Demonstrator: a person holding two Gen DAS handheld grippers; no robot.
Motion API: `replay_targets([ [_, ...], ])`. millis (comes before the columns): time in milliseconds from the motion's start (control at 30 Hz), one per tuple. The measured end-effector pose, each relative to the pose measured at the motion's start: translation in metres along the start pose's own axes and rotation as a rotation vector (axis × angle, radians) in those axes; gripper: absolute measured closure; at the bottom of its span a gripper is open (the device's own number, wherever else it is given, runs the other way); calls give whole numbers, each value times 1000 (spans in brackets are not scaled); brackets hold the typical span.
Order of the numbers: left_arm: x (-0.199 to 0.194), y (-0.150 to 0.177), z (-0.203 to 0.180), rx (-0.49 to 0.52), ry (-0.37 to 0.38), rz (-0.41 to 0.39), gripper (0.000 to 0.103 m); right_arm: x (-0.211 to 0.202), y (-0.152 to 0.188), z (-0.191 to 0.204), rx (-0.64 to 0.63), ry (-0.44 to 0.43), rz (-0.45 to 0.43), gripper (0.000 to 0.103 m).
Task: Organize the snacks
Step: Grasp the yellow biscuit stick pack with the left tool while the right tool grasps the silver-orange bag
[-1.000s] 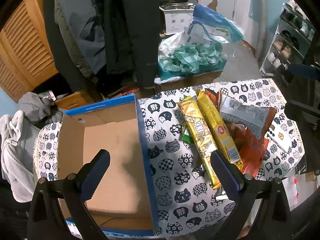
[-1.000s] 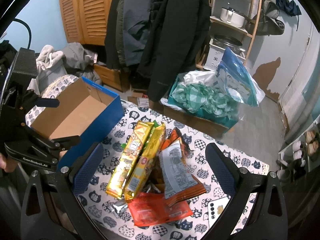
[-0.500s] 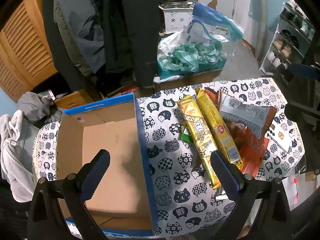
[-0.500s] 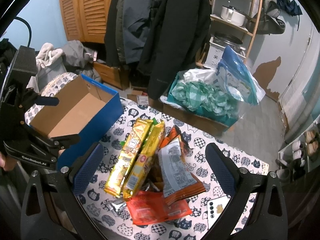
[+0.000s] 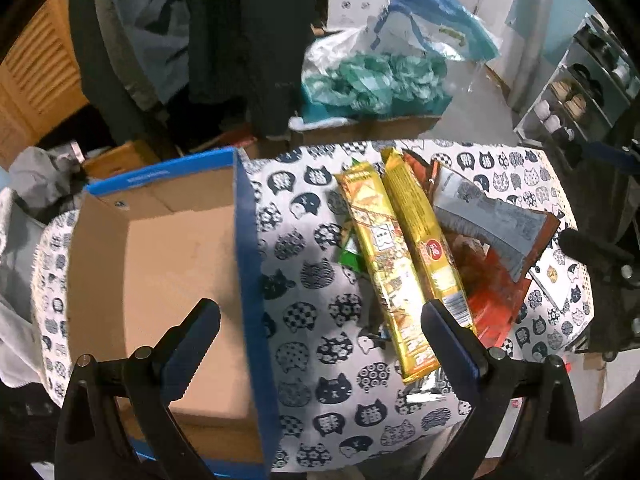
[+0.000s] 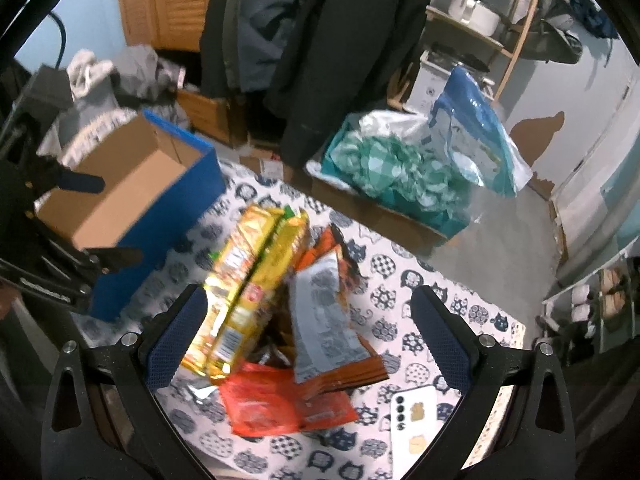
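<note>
A pile of snack packets lies on the cat-print tablecloth [image 5: 304, 264]: two long yellow packs [image 5: 420, 240] [image 6: 248, 276], a grey and orange bag [image 5: 492, 224] [image 6: 324, 316], a red pouch [image 6: 280, 400] and a small green packet [image 5: 350, 254]. An empty blue cardboard box [image 5: 176, 272] [image 6: 128, 196] stands left of the pile. My left gripper [image 5: 320, 344] hangs open over the box's right wall, fingers apart, holding nothing. My right gripper [image 6: 308, 336] is open above the pile, with the yellow packs and the grey bag between its fingers.
A white phone [image 6: 416, 420] lies on the cloth at the right of the pile. Beyond the table are hanging coats [image 6: 320, 40], a box of teal fabric with a blue bag [image 6: 420, 168], wooden shelves [image 6: 480, 20] and clothes [image 6: 96, 72] on the left.
My right gripper has moved down and forward toward the snack pile, which now looks larger. My left gripper has hardly moved. Both stay open.
</note>
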State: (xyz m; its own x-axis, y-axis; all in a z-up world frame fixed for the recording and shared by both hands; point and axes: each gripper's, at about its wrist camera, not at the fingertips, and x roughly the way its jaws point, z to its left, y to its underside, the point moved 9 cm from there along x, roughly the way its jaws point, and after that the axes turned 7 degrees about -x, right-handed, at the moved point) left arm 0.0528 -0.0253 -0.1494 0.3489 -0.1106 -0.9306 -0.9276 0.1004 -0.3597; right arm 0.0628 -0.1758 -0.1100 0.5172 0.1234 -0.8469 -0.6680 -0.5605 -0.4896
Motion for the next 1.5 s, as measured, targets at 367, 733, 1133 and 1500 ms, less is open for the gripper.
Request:
replay_targets([
  [367,56,0,-18,-58,14,138,1,65,29,-15,0,-43,186,3],
  [733,89,-1,-39,-51,-2,186,1,96,37,-19,37,-103,256,3],
  [1133,116,-4,-45,-116,123,199,25,128,58,-11,78,-162,337,30],
  [1500,118,9,-48,-80,143,205,72,119,52,-17,168,-166,290,69],
])
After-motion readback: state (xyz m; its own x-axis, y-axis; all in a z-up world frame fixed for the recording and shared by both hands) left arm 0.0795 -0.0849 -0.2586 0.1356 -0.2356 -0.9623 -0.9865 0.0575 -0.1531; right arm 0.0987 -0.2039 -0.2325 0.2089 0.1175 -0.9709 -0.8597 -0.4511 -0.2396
